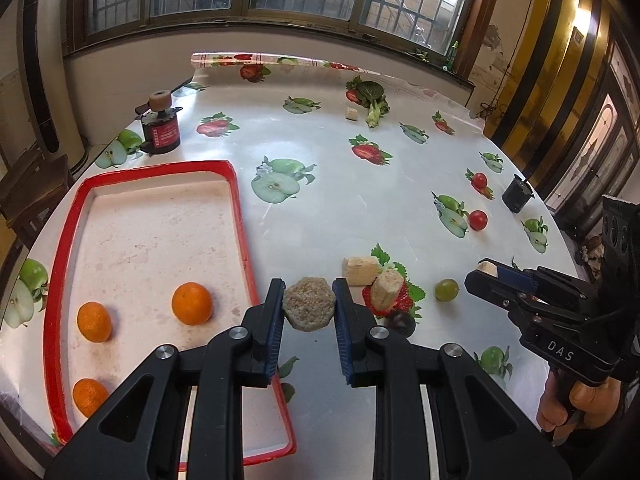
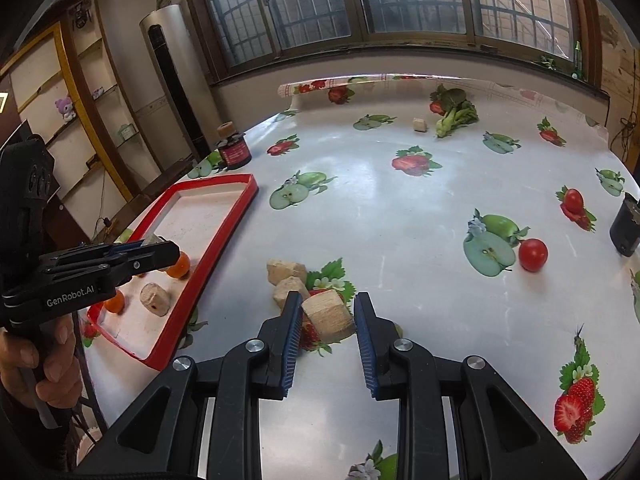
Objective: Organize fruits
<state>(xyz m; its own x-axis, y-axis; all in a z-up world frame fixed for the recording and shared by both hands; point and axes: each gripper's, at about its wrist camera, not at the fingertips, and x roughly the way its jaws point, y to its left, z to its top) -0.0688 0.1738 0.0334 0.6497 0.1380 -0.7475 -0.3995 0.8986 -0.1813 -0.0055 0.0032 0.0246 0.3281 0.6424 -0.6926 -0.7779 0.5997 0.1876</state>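
Both grippers clamped: left gripper (image 1: 309, 309) on 1 hexagonal block (image 1: 309, 309), right gripper (image 2: 328, 316) on 1 wooden block (image 2: 328, 316); release each low inside the red tray (image 1: 240, 216), clear of the 3 oranges (image 1: 192, 303).

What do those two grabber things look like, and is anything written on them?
Both are black plastic claws with blue ribbed pads and silver round bolts. The left gripper has white letters "GenRobot.AI" on its side; the right gripper reads "DAS". A bare hand grips each black handle.
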